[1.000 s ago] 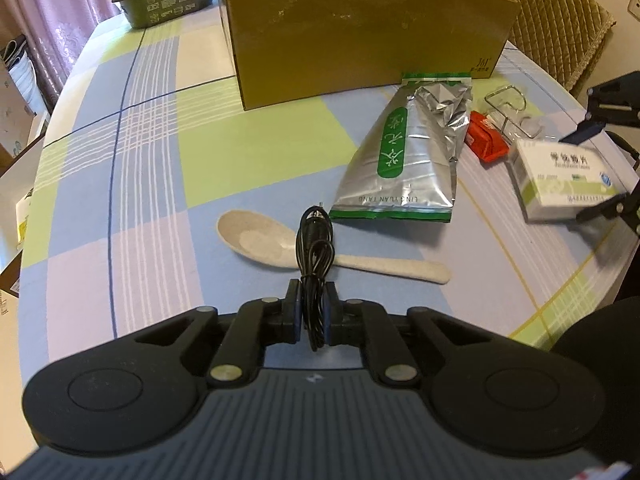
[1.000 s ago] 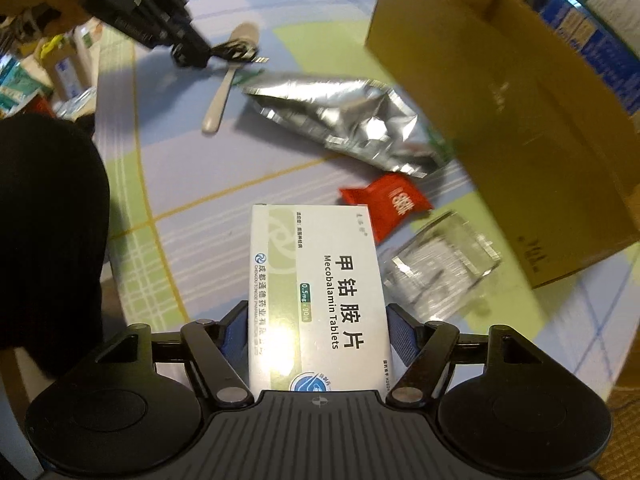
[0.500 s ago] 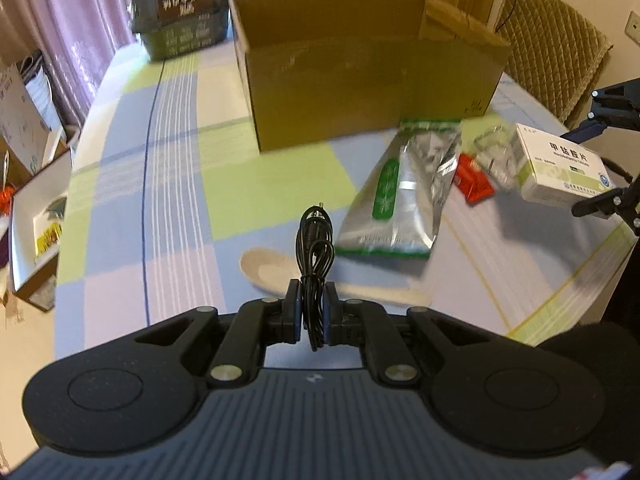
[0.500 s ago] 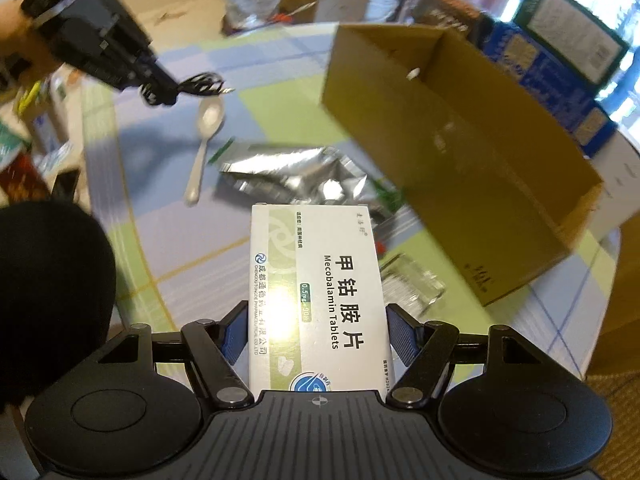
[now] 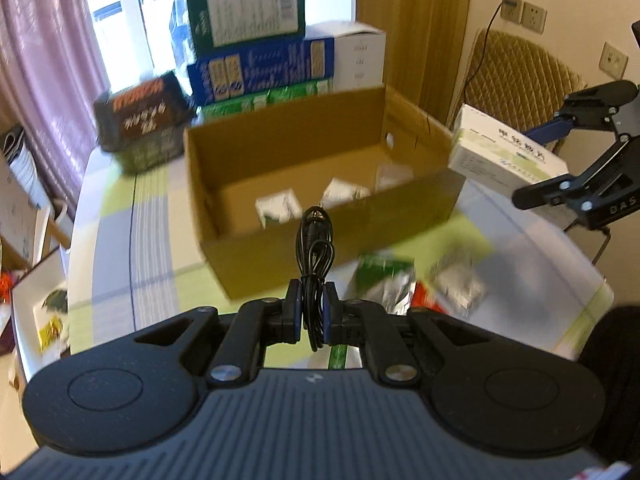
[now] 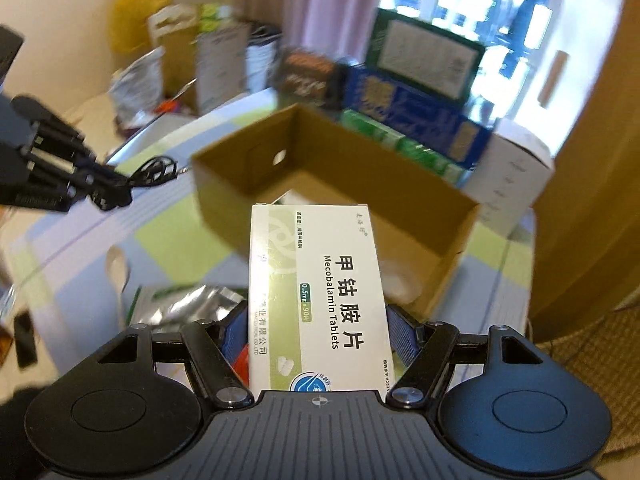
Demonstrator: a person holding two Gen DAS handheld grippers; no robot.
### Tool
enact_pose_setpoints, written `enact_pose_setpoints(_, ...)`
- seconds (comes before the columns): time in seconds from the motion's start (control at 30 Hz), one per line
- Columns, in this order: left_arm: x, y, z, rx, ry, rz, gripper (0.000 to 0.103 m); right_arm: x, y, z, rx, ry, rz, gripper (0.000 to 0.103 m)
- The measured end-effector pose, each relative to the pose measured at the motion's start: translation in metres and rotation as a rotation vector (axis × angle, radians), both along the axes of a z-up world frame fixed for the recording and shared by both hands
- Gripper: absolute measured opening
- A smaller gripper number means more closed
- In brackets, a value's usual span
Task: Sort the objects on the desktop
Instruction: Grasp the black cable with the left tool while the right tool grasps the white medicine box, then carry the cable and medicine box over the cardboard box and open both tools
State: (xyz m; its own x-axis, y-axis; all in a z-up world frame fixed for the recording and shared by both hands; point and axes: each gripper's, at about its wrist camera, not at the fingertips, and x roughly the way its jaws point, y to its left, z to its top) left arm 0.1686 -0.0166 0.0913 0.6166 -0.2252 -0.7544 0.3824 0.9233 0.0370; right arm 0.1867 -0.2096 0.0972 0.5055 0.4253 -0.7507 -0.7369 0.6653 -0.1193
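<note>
Left wrist view: the left gripper pinches a coiled cable above the table; the right gripper clamps a tablet box by its sides, near the carton's right corner; both loads hang in the air, undelivered. A foil pouch and spoon lie unsorted below; farther off, the carton holds a few packets, its open top roomy, its near wall the edge to clear.
</note>
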Motion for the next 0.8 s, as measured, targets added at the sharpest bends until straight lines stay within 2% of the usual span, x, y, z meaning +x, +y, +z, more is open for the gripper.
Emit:
enact_pose_setpoints(0.2,0.042,-0.022,0.014,-0.019,-0.008,-0.001,0.007,0.04,0.008,0.015,0.071,0.013,-0.094,0.068)
enact_pose_setpoints(0.37,0.078,-0.032,0.013,-0.04,-0.003,0.01,0.007,0.072,0.019,0.013,0.118,0.022,-0.13,0.068)
enact_pose_setpoints(0.57,0.115,-0.036,-0.001,-0.056,0.018,0.025,0.007,0.11,0.033,0.001,0.152,0.058,-0.164,0.068)
enact_pose_setpoints(0.8,0.143,-0.04,-0.031,-0.052,0.046,0.028,0.007,0.136,0.038,-0.027,0.151,0.1,-0.187,0.068)
